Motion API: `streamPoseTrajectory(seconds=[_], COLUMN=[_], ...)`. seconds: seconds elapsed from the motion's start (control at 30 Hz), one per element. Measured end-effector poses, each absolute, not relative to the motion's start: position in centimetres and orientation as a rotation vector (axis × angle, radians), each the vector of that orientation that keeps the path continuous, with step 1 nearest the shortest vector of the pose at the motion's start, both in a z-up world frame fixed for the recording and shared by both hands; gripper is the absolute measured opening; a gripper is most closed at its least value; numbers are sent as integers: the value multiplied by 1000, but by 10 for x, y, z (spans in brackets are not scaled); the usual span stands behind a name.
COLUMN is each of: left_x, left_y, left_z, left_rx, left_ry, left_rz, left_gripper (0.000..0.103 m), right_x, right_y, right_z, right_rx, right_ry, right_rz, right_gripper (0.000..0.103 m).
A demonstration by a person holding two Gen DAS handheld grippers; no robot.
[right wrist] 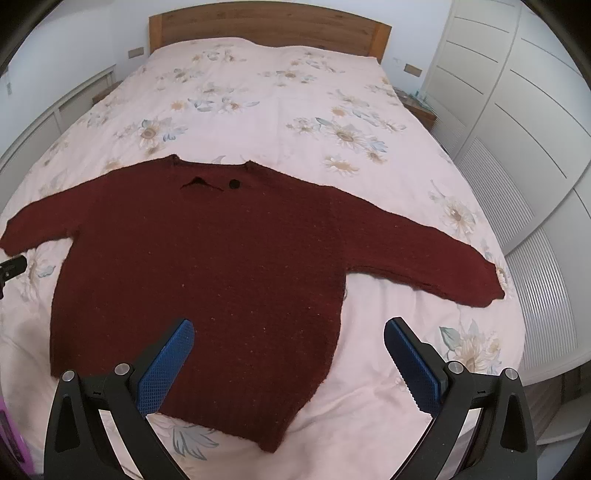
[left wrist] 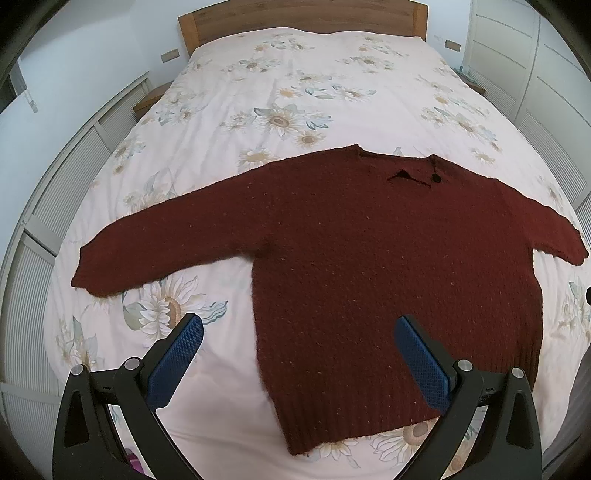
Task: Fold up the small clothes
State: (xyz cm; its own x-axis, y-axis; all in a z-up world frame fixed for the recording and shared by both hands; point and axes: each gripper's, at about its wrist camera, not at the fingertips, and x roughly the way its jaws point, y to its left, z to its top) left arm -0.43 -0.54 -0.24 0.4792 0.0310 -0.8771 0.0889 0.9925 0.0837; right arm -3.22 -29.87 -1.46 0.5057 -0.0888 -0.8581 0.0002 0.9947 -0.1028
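A dark red knitted sweater [left wrist: 369, 258] lies flat on the bed, both sleeves spread out to the sides, its collar towards the headboard and its ribbed hem nearest me. It also shows in the right wrist view [right wrist: 207, 266]. My left gripper [left wrist: 299, 332] is open and empty, held above the sweater's lower left corner. My right gripper [right wrist: 288, 336] is open and empty, held above the sweater's lower right side. A black piece of the left gripper [right wrist: 11, 266] shows at the left edge of the right wrist view.
The bed has a pink flowered cover [left wrist: 295, 92] and a wooden headboard [left wrist: 303, 18]. White slatted cabinets [left wrist: 66, 192] run along the left side and white wardrobe doors [right wrist: 517, 129] along the right. Small wooden nightstands [right wrist: 417, 103] flank the headboard.
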Motion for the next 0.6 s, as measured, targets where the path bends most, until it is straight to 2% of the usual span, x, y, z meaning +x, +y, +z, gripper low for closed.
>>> streamPoseTrajectory(seconds=[0.6], left_x=[-3], left_y=[-10], left_z=[-6], left_rx=[131], left_ry=[1085], left_rz=[-63], left_gripper=[102], right_x=[-29], right_y=[-297], right_z=[-20], right_rx=[-116], right_ry=[1064], right_rz=[-44], right_gripper=[103])
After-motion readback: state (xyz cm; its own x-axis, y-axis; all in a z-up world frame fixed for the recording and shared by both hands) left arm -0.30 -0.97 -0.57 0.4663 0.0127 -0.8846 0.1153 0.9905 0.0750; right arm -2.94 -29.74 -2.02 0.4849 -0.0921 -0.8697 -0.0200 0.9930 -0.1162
